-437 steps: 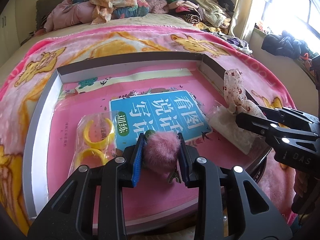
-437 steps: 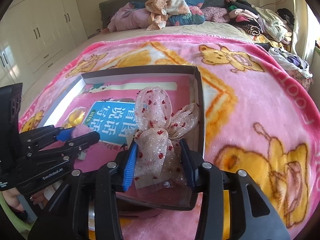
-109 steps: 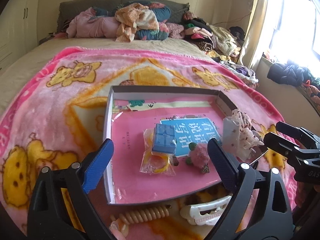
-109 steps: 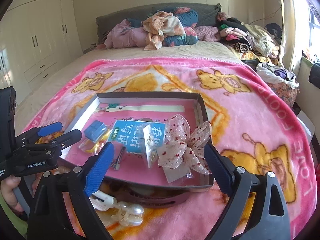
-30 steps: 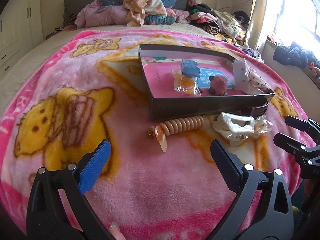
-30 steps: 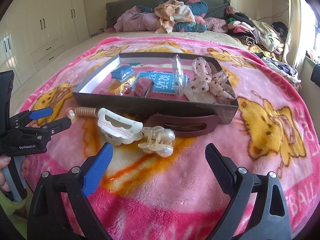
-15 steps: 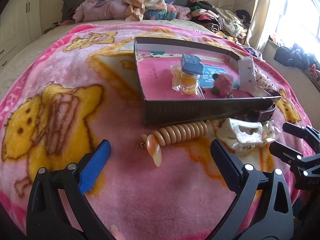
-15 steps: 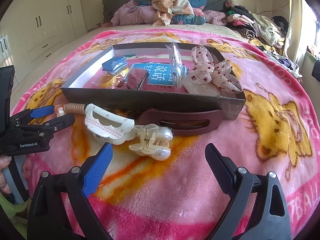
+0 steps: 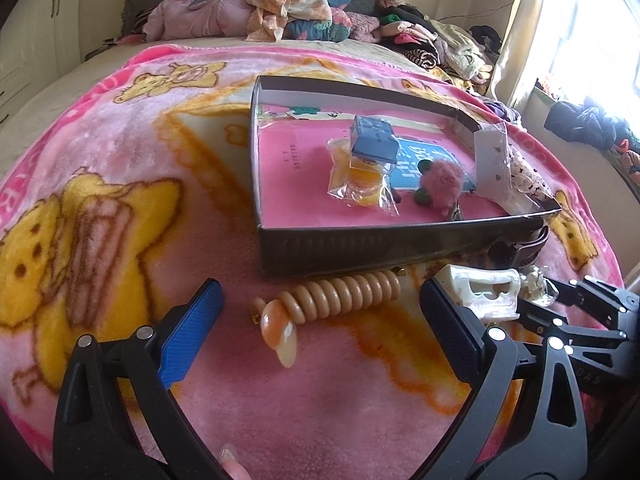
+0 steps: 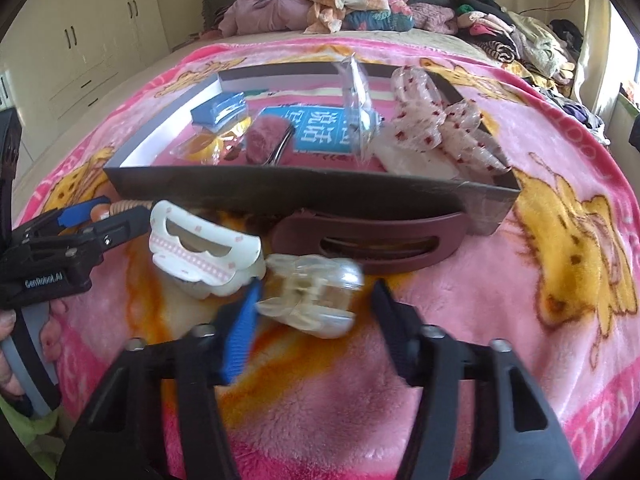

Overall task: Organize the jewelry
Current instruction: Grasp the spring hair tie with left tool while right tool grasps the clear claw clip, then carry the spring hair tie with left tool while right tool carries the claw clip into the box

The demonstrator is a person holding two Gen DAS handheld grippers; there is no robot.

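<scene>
A fluffy pink blanket (image 10: 540, 152) printed with yellow cartoon bears covers a bed. On it sits a shallow rectangular cardboard tray (image 10: 304, 196) with dark outer walls, pale inner walls and a pink floor. Inside the tray lie a sheer ribbon bow dotted with red (image 10: 436, 128), a stiff clear plastic packet (image 10: 358, 116) standing on edge, a blue booklet (image 10: 320, 130), a crinkly bag of yellow rings (image 9: 358, 178) with a small blue box (image 9: 374, 140) resting on top, and a fuzzy pink pom-pom clip (image 9: 442, 182).

Just outside the tray's near wall, on the blanket, lie four hair pieces. A long, smooth maroon oval clip (image 10: 372, 240) touches the wall. Beside it are a white claw clip with pink checks (image 10: 200, 248), a ribbed, peach-coloured spiral clip (image 9: 340, 294), and a glossy translucent claw clip (image 10: 312, 292).

The right gripper (image 10: 316, 316) is spread open, its blue-padded and black fingers either side of the translucent claw clip, not yet pressing it. The left gripper (image 9: 320, 320) is also wide open and empty, its fingers flanking the spiral clip.
</scene>
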